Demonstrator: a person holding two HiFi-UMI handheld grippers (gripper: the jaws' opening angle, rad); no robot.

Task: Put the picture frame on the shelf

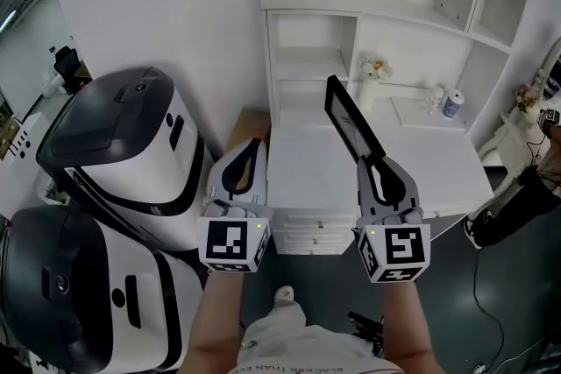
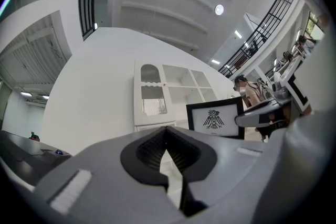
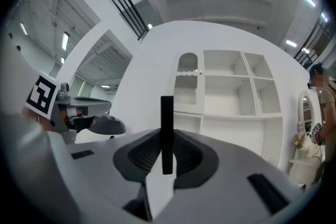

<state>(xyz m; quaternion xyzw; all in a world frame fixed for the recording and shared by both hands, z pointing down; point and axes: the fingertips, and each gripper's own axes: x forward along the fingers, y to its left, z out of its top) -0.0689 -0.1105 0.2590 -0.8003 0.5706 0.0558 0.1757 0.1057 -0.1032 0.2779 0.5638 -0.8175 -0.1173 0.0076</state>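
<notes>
Right gripper (image 1: 372, 168), jaws clamped on near edge of black picture frame (image 1: 348, 120), held edge-on in the air above white tabletop (image 1: 307, 175), short of the shelf (image 1: 412, 35) beyond. Bird print facing left. Left gripper (image 1: 244, 160) alongside at left, jaws closed, empty.

Picture frame (image 1: 348, 123): lower end hidden inside right gripper (image 1: 379, 175) in head view. Small objects (image 1: 375, 66) on shelf (image 1: 403, 39) beyond gripper too small to identify.
</notes>
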